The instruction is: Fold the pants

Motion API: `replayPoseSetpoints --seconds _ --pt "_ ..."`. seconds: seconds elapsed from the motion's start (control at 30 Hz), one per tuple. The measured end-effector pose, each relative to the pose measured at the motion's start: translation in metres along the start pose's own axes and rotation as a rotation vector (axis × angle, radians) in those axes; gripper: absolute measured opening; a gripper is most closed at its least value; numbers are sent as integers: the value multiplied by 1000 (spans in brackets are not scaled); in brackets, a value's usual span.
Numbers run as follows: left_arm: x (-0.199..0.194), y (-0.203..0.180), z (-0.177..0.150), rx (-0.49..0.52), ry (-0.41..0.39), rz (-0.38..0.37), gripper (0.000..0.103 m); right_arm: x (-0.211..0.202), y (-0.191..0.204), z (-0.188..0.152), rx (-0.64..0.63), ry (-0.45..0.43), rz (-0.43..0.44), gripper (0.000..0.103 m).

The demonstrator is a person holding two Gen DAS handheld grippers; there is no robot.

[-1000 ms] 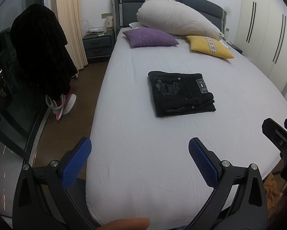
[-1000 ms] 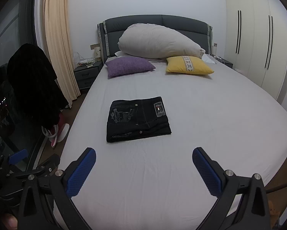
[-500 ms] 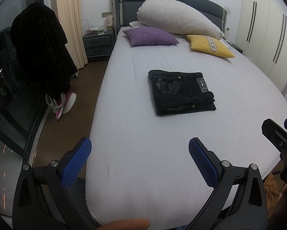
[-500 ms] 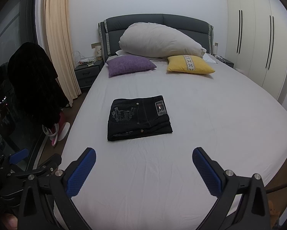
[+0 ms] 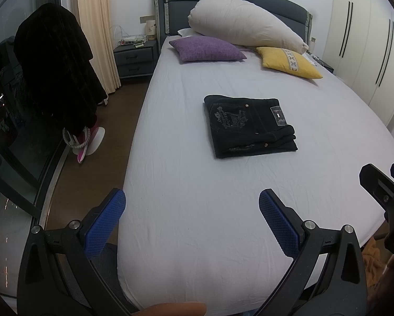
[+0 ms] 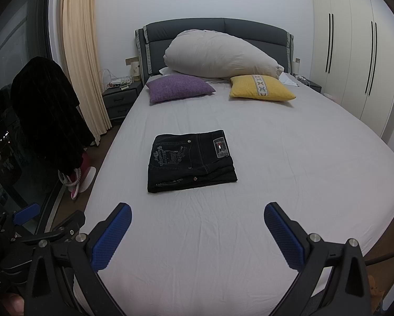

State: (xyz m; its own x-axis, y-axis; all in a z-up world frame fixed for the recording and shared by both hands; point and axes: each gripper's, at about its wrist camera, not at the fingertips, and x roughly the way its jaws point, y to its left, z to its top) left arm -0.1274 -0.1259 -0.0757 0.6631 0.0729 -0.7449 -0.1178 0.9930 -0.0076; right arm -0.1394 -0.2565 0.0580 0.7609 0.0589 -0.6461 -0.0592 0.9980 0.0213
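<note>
Left wrist view: left gripper [image 5: 191, 205] low at the foot of the bed [image 5: 197, 237], blue fingers [image 5: 105, 223] spread wide, nothing between them. Right gripper [image 5: 391, 181] partly visible at the right edge, off the mattress corner. Black pants [image 5: 249, 125] folded into a compact rectangle, lying flat on the pale sheet near the middle of the bed, well apart from both grippers. Sheet lightly creased, otherwise smooth.

Right wrist view: right gripper [image 6: 197, 221] likewise over the foot end, fingers [image 6: 283, 234] splayed wide and empty; folded pants [image 6: 190, 160] ahead, slightly left of centre, patch label facing up. At the head end, a purple cushion [image 6: 180, 88] and a yellow cushion [image 6: 260, 88], with a large cream pillow [image 6: 220, 58] leaning on the dark grey headboard [image 6: 212, 26]. Grey nightstand [image 6: 119, 100] left of the bed, beige curtain [image 6: 78, 52] beside it, dark garment [image 6: 47, 110] hanging by the window glass. White wardrobe doors [image 6: 354, 52] along the right wall. Brown floor [image 5: 91, 171] left of the bed.
</note>
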Motion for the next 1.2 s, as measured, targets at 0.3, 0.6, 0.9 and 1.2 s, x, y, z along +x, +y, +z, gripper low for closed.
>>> replayPoseSetpoints --seconds 0.3,0.6,0.9,1.2 --pt "-1 1 1 1 0 -1 103 -1 1 1 2 2 0 103" --pt "0 1 -1 1 2 0 103 -1 0 -6 -1 5 1 103" --pt "0 1 -3 -1 3 -1 103 -2 0 -5 -1 6 1 103" --pt "1 3 -8 -6 12 -4 103 -2 -1 -7 -2 8 4 103"
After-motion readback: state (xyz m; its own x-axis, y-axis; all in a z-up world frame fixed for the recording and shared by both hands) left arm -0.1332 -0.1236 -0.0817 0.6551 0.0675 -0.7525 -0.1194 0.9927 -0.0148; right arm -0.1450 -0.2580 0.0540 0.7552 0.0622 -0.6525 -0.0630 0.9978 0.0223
